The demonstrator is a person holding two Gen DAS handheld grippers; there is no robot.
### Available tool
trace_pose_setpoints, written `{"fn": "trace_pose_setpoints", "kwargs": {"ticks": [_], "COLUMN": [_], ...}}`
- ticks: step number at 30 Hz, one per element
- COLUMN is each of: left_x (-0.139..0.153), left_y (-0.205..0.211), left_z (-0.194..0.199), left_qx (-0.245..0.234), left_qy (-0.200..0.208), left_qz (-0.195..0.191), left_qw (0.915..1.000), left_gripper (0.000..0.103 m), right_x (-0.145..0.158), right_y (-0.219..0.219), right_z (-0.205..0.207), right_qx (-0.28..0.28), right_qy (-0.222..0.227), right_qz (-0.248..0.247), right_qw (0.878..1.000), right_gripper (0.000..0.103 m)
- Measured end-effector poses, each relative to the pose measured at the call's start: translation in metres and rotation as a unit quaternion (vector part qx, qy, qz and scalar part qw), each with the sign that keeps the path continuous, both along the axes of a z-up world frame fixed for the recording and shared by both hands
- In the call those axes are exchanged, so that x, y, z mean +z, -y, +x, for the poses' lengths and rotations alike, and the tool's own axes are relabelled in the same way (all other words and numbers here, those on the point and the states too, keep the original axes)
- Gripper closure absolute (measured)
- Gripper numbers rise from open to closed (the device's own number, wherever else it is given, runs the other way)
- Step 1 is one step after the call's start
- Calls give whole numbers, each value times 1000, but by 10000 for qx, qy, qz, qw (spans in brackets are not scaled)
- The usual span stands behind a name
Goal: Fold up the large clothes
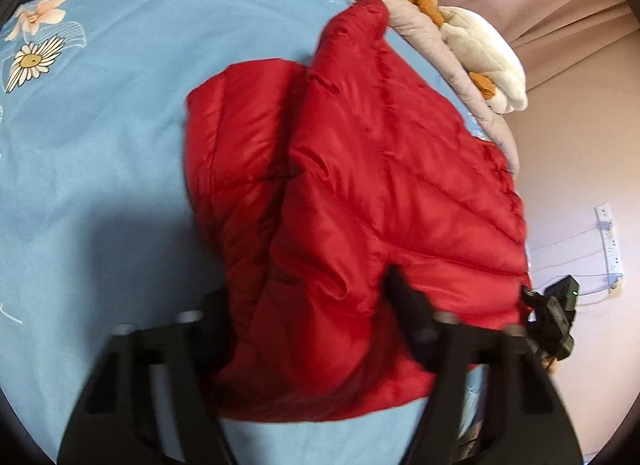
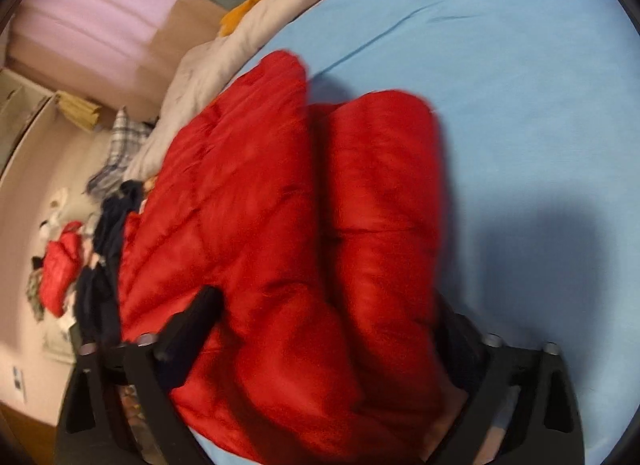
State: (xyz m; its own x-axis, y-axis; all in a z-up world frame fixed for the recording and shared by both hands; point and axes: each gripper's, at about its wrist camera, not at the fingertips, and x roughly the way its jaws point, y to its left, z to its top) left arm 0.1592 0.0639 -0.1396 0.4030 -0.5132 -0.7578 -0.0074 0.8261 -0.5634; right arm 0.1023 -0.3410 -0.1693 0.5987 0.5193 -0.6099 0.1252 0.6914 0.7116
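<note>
The red puffer jacket [image 1: 360, 169] lies on the blue bedsheet [image 1: 100, 153], already doubled over lengthwise into a thick bundle, w/ its near hem reaching into both grippers. Left gripper [image 1: 308, 301]: jaws spread, one finger resting on top of the red fabric, the other at the bundle's left edge; the padding sits between them but pads don't look pressed in, so not a real pinch. Right gripper [image 2: 324, 313]: also spread wide around the hem, left finger lying on the fabric, right finger mostly buried behind the puffy roll. Risks from here: the shell is slick and springy, so if the jaws close on the top layer only, the lower layers will slide out and the fold will pop open when lifted; uneven grabs btwn the two sides would skew the next fold. The bundle also sits near the bed's edge by the grey quilt [image 1: 420, 25], so a careless pull could drag it off toward the clothes pile [image 2: 100, 245] on the floor. Hard to make out: both views are motion-blurred, the right gripper's far fingertip is hidden, and where the sleeves ended up inside the fold can't be seen, probably tucked under.
</note>
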Motion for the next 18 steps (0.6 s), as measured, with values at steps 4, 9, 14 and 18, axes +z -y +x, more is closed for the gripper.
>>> {"fn": "trace_pose_setpoints", "kwargs": {"ticks": [4,9,14,18], "left_x": [24,53,79,97], "left_y": [8,17,14,13], "left_z": [-10,-23,-43,-57], "left_qx": [-90,-74,-90,-138], "left_qy": [294,655,1008,1278], "left_qz": [229,698,748,760], "left_qw": [9993,9954,9920,9888], "left_gripper": [77,82,84,84], "right_x": [12,48,83,98], "right_y": [-8,-16,-27,-32], "right_z": [-6,-20,-38,-49], "right_qx": [34,-37,6,19], "right_qy": [238,686,1175,1425], "right_qz": [51,-251,-390,-502], "right_qw": [9997,9973,9923,9885], "right_gripper": [62,77,79,79]}}
